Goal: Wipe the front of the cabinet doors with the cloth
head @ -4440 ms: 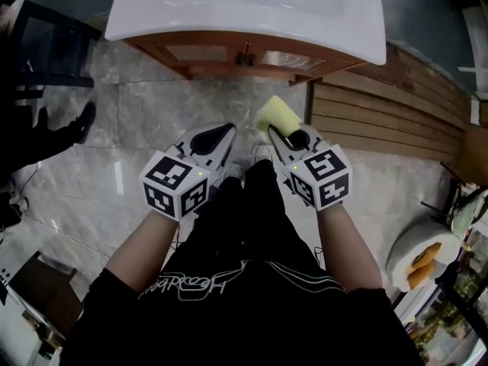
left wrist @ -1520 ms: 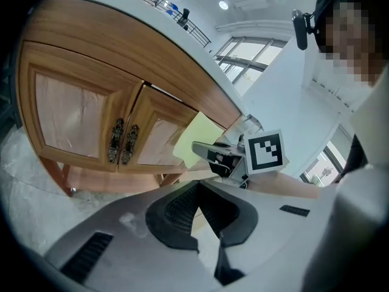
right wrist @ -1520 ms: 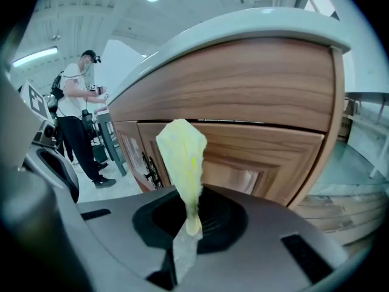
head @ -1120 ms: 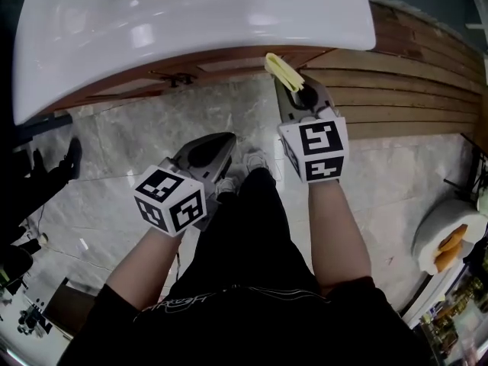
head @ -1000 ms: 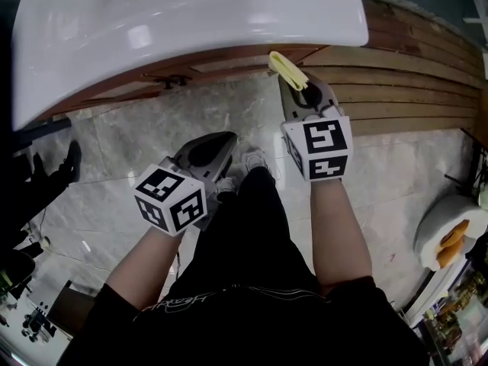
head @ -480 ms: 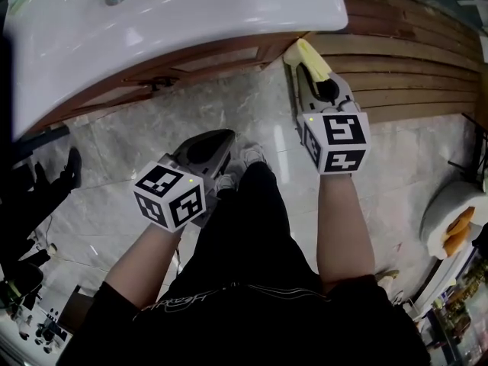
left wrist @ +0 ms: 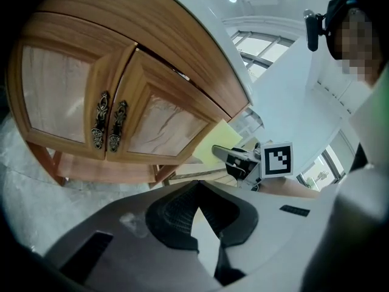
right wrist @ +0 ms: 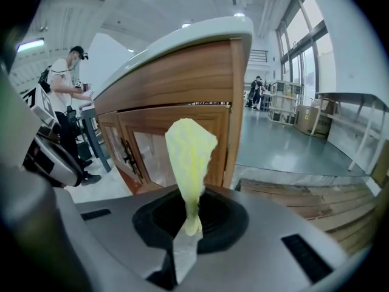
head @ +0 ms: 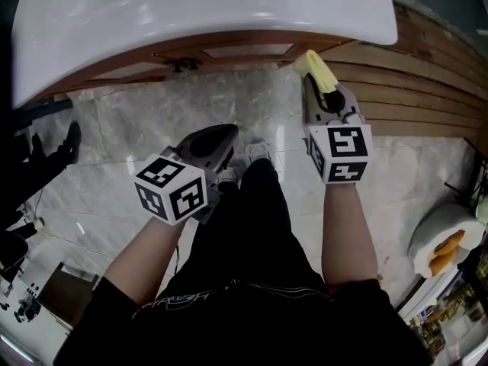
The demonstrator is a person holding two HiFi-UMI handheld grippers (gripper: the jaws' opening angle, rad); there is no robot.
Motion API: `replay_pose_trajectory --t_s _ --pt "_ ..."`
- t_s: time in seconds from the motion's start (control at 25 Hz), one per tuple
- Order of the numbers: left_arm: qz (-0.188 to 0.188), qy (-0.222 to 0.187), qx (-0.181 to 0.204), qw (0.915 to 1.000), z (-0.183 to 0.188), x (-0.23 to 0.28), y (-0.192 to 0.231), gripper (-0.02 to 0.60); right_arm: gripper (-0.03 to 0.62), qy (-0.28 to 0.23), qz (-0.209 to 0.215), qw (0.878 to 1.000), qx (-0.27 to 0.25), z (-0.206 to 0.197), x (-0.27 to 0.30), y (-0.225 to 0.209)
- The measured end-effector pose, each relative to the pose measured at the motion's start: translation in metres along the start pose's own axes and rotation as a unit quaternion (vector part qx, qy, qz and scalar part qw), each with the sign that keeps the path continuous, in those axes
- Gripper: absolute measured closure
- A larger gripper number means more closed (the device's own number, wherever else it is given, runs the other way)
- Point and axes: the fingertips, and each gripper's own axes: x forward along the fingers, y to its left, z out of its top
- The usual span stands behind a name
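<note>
Right gripper (head: 314, 82): grey moulded shell with a black-and-white marker cube, at 1 o'clock in the head view. Jaws pinched together on the lower end of the cloth (right wrist: 189, 157).

Cloth (head: 320, 67): pale yellow, soft, crumpled to a narrow upright leaf shape. Stands just before the right corner post of the cabinet; contact with the wood not discernible.

Left gripper (head: 212, 138): same shell and cube, at 9 o'clock, low over the floor and well apart from the cabinet. Ribbed black pads (left wrist: 176, 212) closed against each other, nothing between.

Cabinet doors (left wrist: 155, 129): pair, warm brown wood frames around pale, veined inset panels, at 12 o'clock under the basin. Two ornate dark metal handles (left wrist: 101, 121) side by side at the meeting edge.

Basin (head: 206, 14): white, glossy, rounded rim overhanging the doors.

Floor (head: 114, 151): grey marbled tile, polished.

Slatted wooden boards (head: 412, 90): at 2 o'clock, beside the cabinet.
</note>
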Motion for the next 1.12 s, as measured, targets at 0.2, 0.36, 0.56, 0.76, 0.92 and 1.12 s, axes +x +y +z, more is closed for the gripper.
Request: replay_pose_trajectory --t_s 0.2,0.36,0.56,0.76,0.92,1.12 --pt "0.017 -0.013 -0.020 0.9996 -0.005 -0.021 0.024 0.575 0.554 0.005 0.040 0.999 -0.020 0.000 0.025 0.044" --pt "0.040 -0.031 -0.046 0.9976 -0.011 -0.040 0.044 0.575 0.554 0.019 0.081 0.995 -0.050 -0.001 0.046 0.080" --pt "0.058 -0.058 -0.070 0.9942 -0.013 -0.065 0.063 0.575 0.554 0.026 0.128 0.985 -0.111 0.005 0.069 0.127" --pt "0.077 -0.081 -0.090 0.9896 -0.019 -0.090 0.081 0.575 0.554 0.020 0.150 0.978 -0.141 0.015 0.088 0.159" --pt "0.090 -0.094 -0.104 0.9860 -0.026 -0.107 0.092 0.575 0.554 0.017 0.144 0.975 -0.171 0.021 0.100 0.167" --pt "0.098 -0.107 -0.119 0.9822 -0.032 -0.121 0.099 0.575 0.554 0.028 0.138 0.976 -0.168 0.020 0.111 0.167"
